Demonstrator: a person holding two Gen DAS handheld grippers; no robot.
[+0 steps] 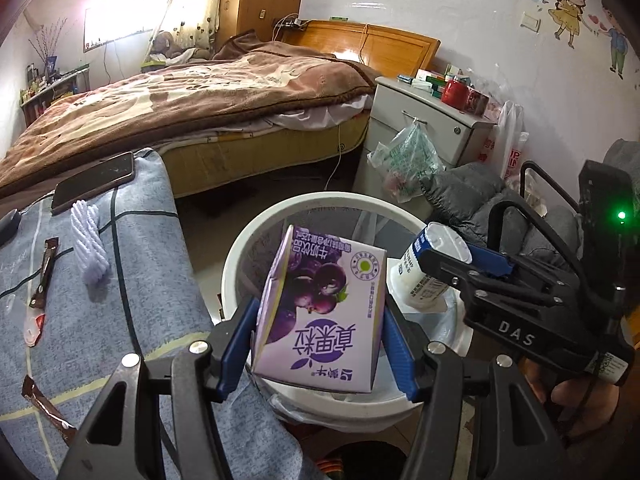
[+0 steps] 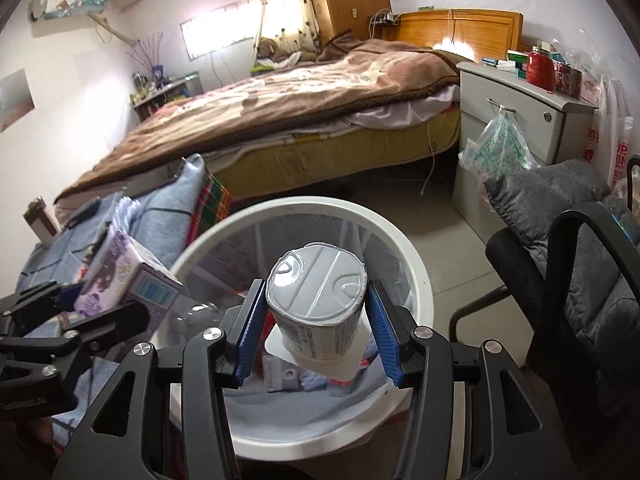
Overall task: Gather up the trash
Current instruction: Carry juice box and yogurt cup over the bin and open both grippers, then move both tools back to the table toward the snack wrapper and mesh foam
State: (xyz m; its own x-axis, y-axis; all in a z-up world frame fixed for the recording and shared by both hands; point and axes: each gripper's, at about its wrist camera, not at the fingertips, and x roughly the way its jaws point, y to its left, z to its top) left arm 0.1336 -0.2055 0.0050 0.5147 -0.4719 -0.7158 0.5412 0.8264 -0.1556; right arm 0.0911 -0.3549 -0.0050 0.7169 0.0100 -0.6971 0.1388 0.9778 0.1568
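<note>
Nearest, the left gripper (image 1: pixel 320 320) has its blue jaws about half open and pressed on both sides of a purple cardboard milk carton (image 1: pixel 320 312) with dark berries printed on it. The carton hangs right over the near rim of the round white plastic trash bin (image 1: pixel 240 248).

Just to its right, the right gripper (image 2: pixel 316 320) has its jaws closed on a white plastic yogurt cup with a grey foil lid (image 2: pixel 316 304). The cup is also above the bin. Some trash already lies in the bottom.

So this looks like the drop step. Next, both sets of jaws need to open wider so the carton and cup fall in.

To the left, on the blue-grey checked cloth (image 1: pixel 100 300), lie brown torn snack wrappers (image 1: pixel 42 276), a white rope bundle (image 1: pixel 90 248) and a dark phone (image 1: pixel 94 180). The wrappers are probably next.

Far behind is the bed with a brown blanket (image 1: pixel 180 96).
</note>
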